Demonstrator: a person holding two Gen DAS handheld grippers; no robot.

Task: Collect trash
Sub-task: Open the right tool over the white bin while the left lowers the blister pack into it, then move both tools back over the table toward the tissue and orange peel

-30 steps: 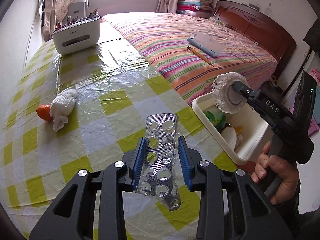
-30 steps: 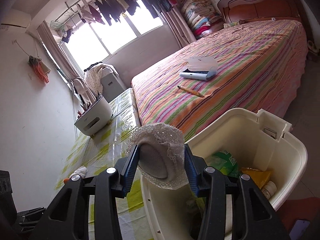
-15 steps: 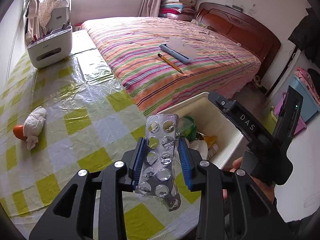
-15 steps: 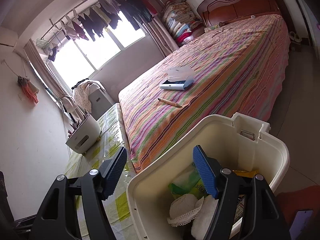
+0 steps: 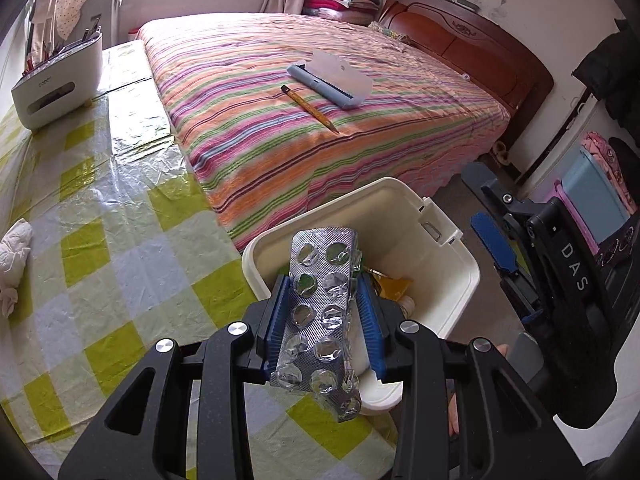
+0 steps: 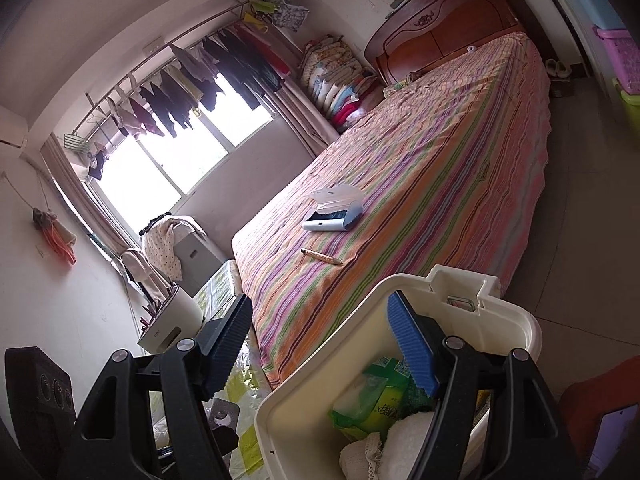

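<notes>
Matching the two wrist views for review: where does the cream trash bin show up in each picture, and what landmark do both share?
Left wrist view: the cream trash bin sits lower centre-right, below the bed's edge, partly behind the empty blister pack gripped by the left gripper.
Right wrist view: the bin fills the lower right, seen between the right gripper's open fingers.
Shared landmark: the yellow pencil on the striped bedspread.

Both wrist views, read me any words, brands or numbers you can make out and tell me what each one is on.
"DAS": white letters on the black body of the right tongs.
Grey logo on the white desk organizer: too blurred to read.
Print on the green packet in the trash bin: too small to read.
</notes>
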